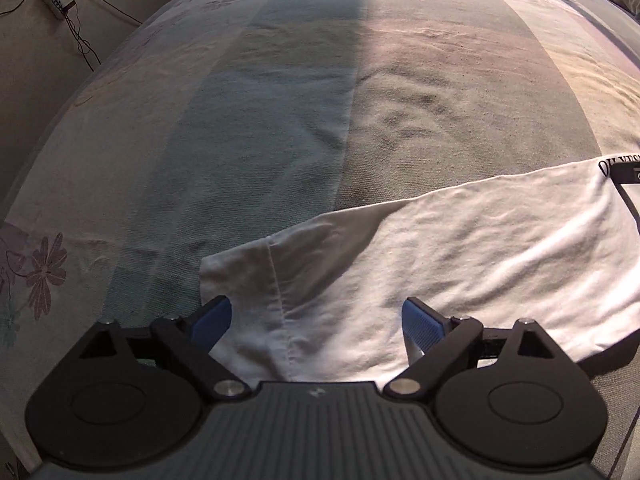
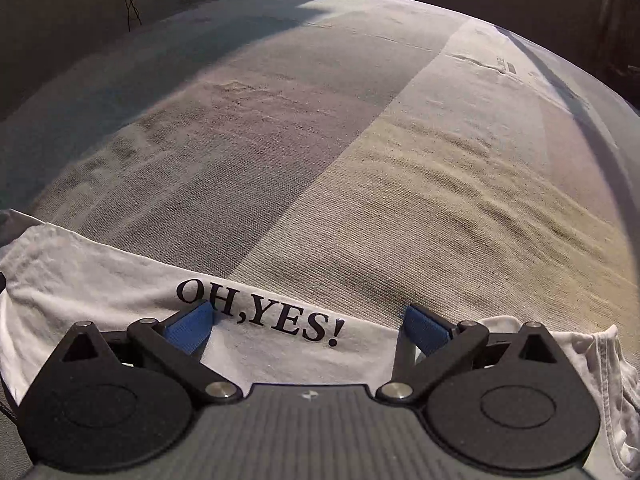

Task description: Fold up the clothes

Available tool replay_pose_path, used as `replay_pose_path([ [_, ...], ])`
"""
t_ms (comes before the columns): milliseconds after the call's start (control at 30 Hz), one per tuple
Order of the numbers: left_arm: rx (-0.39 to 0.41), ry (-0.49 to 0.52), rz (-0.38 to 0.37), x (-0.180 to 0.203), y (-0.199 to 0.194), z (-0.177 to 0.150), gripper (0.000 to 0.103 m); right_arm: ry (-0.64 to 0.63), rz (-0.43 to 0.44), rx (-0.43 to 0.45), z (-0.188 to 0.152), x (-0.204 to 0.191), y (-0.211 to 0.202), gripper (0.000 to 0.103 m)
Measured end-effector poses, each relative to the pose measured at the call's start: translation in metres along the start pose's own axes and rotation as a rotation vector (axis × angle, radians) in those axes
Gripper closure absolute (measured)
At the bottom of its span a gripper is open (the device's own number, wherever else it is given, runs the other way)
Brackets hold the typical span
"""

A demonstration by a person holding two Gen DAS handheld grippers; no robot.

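Lying flat near the bed's [image 1: 280,120] front edge, the white T-shirt [image 1: 440,248] with "OH,YES!" looks part folded into a long strip. The left tool [image 1: 316,316] and right tool [image 2: 308,320] both gape wide above it, holding nothing. More folds look needed.

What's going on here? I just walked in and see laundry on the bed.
A person is folding a white T-shirt on the bed, with tongs in each hand. Both the left tongs and the right tongs stand open above the shirt, gripping nothing. The right pair is over the printed words.
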State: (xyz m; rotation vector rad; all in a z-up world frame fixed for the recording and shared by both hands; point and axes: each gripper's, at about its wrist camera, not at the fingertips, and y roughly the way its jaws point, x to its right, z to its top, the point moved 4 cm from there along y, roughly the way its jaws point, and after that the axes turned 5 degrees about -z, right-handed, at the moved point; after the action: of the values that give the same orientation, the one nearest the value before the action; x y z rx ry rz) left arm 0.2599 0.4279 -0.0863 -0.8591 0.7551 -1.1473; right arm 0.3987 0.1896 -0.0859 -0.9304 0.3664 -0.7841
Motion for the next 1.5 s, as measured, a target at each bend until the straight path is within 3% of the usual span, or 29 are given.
replay_pose_path([
  [100, 0.052, 0.036, -0.084, 0.02, -0.014, 0.016, 0.013, -0.018, -0.044, 0.008, -0.001, 0.009, -0.025, 0.0],
  [200, 0.089, 0.098, -0.252, 0.061, -0.018, 0.037, 0.012, -0.051, -0.108, 0.018, -0.029, 0.02, -0.067, 0.0],
  [267, 0.099, 0.139, -0.35, 0.092, -0.015, 0.048, 0.012, -0.055, -0.132, -0.029, -0.056, 0.029, -0.084, 0.0],
  [400, 0.069, 0.192, -0.539, 0.154, -0.005, 0.064, 0.012, -0.036, -0.154, -0.165, -0.114, 0.044, -0.098, 0.0],
  [500, -0.002, 0.205, -0.626, 0.188, 0.005, 0.061, 0.012, 0.006, -0.144, -0.215, -0.143, 0.05, -0.092, 0.0],
  [567, -0.036, 0.224, -0.567, 0.193, 0.014, 0.056, 0.012, 0.105, -0.11, -0.202, -0.15, 0.06, -0.089, 0.0],
  [667, -0.006, 0.304, -0.309, 0.18, 0.027, 0.056, 0.011, 0.176, -0.105, -0.165, -0.151, 0.067, -0.088, 0.0],
  [700, -0.008, 0.289, -0.27, 0.172, 0.029, 0.059, 0.004, 0.172, -0.113, -0.16, -0.151, 0.065, -0.088, 0.0],
  [833, -0.034, 0.175, -0.199, 0.148, 0.024, 0.08, 0.007, 0.171, -0.119, -0.113, -0.155, 0.064, -0.092, 0.0],
  [900, -0.014, 0.17, -0.247, 0.156, 0.014, 0.092, 0.007, 0.173, -0.119, -0.082, -0.157, 0.065, -0.092, 0.0],
  [1000, 0.002, 0.179, -0.424, 0.192, 0.002, 0.094, 0.006, 0.136, -0.131, -0.029, -0.163, 0.061, -0.094, 0.0],
  [1067, -0.029, 0.195, -0.548, 0.225, 0.003, 0.088, 0.006, 0.134, -0.131, -0.055, -0.162, 0.062, -0.096, 0.0],
  [1167, -0.088, 0.193, -0.662, 0.264, 0.016, 0.08, 0.006, 0.149, -0.144, -0.079, -0.161, 0.067, -0.105, 0.0],
  [1267, -0.089, 0.182, -0.617, 0.279, 0.038, 0.078, 0.006, 0.126, -0.164, -0.066, -0.168, 0.076, -0.121, 0.0],
  [1367, 0.008, 0.158, -0.5, 0.268, 0.048, 0.085, 0.006, 0.105, -0.174, -0.074, -0.18, 0.088, -0.134, 0.0],
  [1433, 0.02, 0.166, -0.392, 0.261, 0.052, 0.092, 0.006, 0.11, -0.182, -0.102, -0.192, 0.099, -0.139, 0.0],
  [1500, 0.017, 0.155, -0.352, 0.253, 0.052, 0.099, 0.007, 0.116, -0.19, -0.13, -0.203, 0.109, -0.141, 0.0],
])
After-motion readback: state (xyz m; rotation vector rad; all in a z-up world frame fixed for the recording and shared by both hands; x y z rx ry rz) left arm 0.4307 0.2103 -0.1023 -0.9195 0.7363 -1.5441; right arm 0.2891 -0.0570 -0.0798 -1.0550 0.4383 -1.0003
